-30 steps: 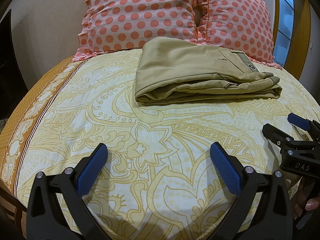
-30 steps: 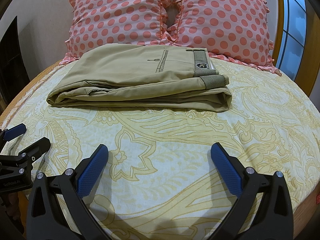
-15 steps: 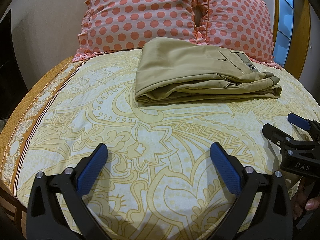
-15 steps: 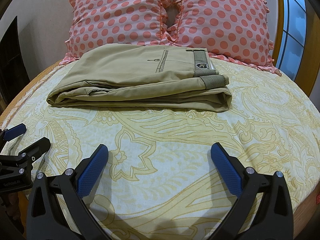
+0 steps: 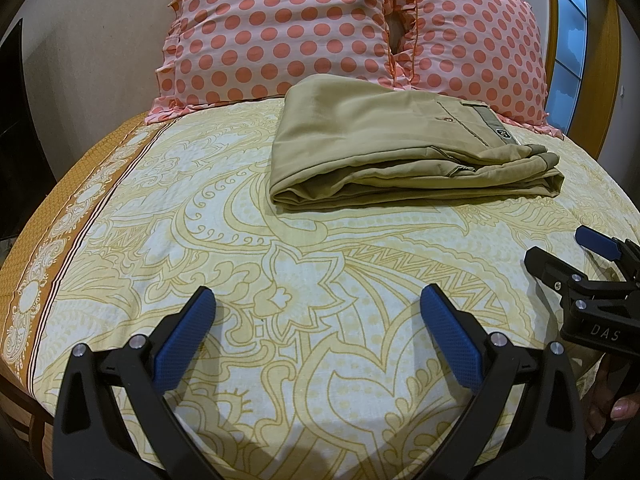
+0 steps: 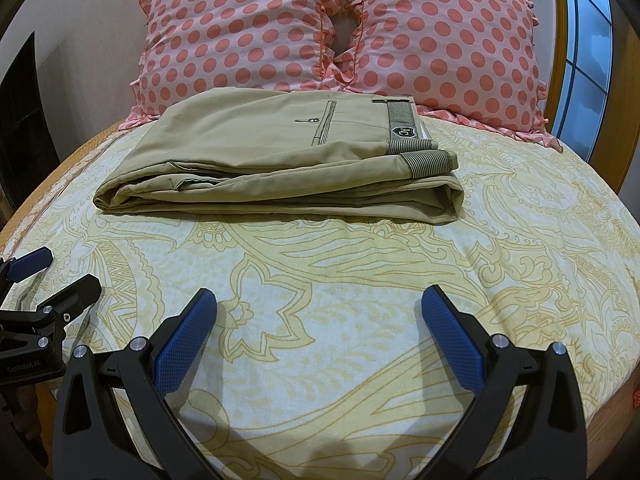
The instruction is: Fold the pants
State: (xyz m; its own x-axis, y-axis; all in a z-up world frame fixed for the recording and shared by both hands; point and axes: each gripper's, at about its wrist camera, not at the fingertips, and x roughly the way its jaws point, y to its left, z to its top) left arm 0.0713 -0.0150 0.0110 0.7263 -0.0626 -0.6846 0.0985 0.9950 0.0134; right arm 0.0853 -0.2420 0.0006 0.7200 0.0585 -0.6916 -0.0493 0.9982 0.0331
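Observation:
Khaki pants (image 5: 384, 148) lie folded into a flat rectangle on the far part of the bed, waistband to the right, just in front of the pillows; they also show in the right wrist view (image 6: 280, 156). My left gripper (image 5: 318, 308) is open and empty, low over the near sheet, well short of the pants. My right gripper (image 6: 320, 308) is open and empty, also short of the pants. The right gripper shows at the right edge of the left wrist view (image 5: 568, 256). The left gripper shows at the left edge of the right wrist view (image 6: 56, 272).
A yellow patterned bedsheet (image 5: 200, 240) covers the bed, with an orange border at the left edge (image 5: 44, 248). Two pink polka-dot pillows (image 6: 240, 28) (image 6: 444, 40) lean against the wall. A window with a wooden frame (image 6: 588, 40) stands at the right.

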